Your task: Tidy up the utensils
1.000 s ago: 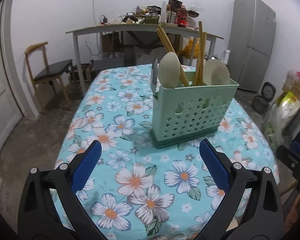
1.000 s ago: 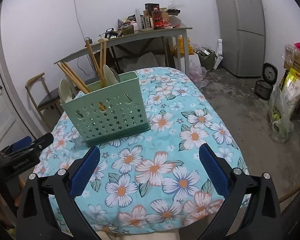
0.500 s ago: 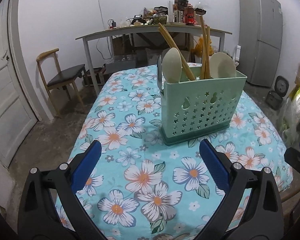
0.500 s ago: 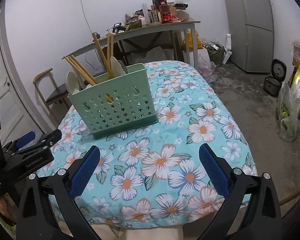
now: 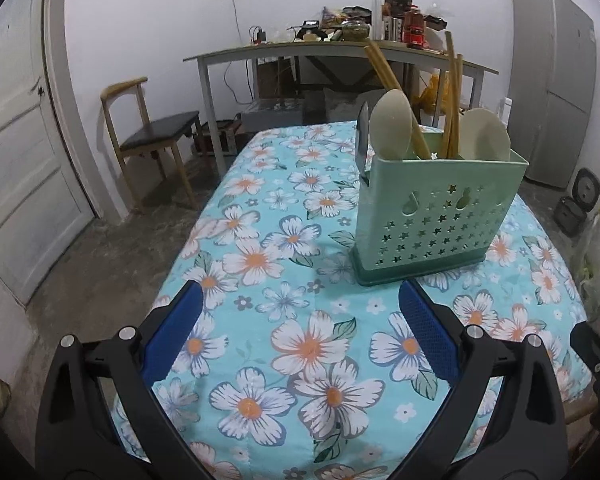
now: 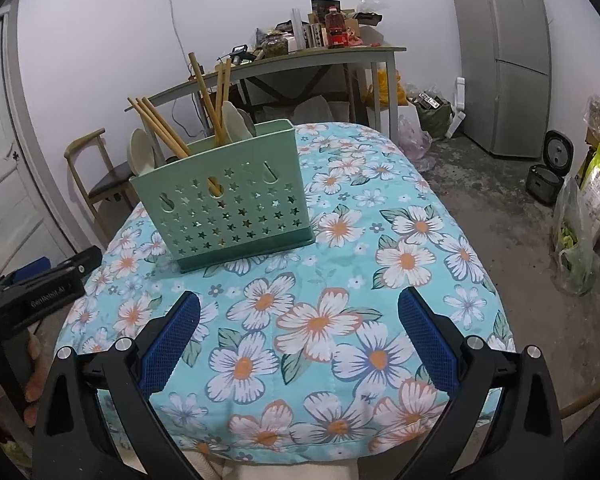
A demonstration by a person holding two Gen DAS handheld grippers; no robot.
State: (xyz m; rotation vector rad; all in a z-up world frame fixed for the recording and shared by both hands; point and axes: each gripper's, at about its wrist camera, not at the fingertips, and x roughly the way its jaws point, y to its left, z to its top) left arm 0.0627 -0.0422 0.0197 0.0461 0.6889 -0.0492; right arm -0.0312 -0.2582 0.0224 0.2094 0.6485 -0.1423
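A green perforated utensil holder (image 5: 436,216) stands upright on the floral tablecloth (image 5: 300,344). It holds wooden chopsticks (image 5: 396,96), two pale spoons (image 5: 392,128) and a dark knife (image 5: 363,136). My left gripper (image 5: 300,324) is open and empty, near the table's front edge, well short of the holder. The holder also shows in the right wrist view (image 6: 228,208), with chopsticks (image 6: 212,100) and spoons (image 6: 140,156) in it. My right gripper (image 6: 300,328) is open and empty above the cloth, in front of the holder. The left gripper's body (image 6: 36,292) shows at the left.
A wooden chair (image 5: 148,140) stands left of the table. A cluttered grey work table (image 5: 340,52) lines the back wall. A grey fridge (image 6: 500,56) stands at the right, with bags (image 6: 580,232) and a rice cooker (image 6: 548,172) on the floor. A white door (image 5: 16,168) is at the far left.
Both grippers have drawn back and risen a little from the holder, which looks smaller and further away. Both stayed open and empty. The holder has not moved.
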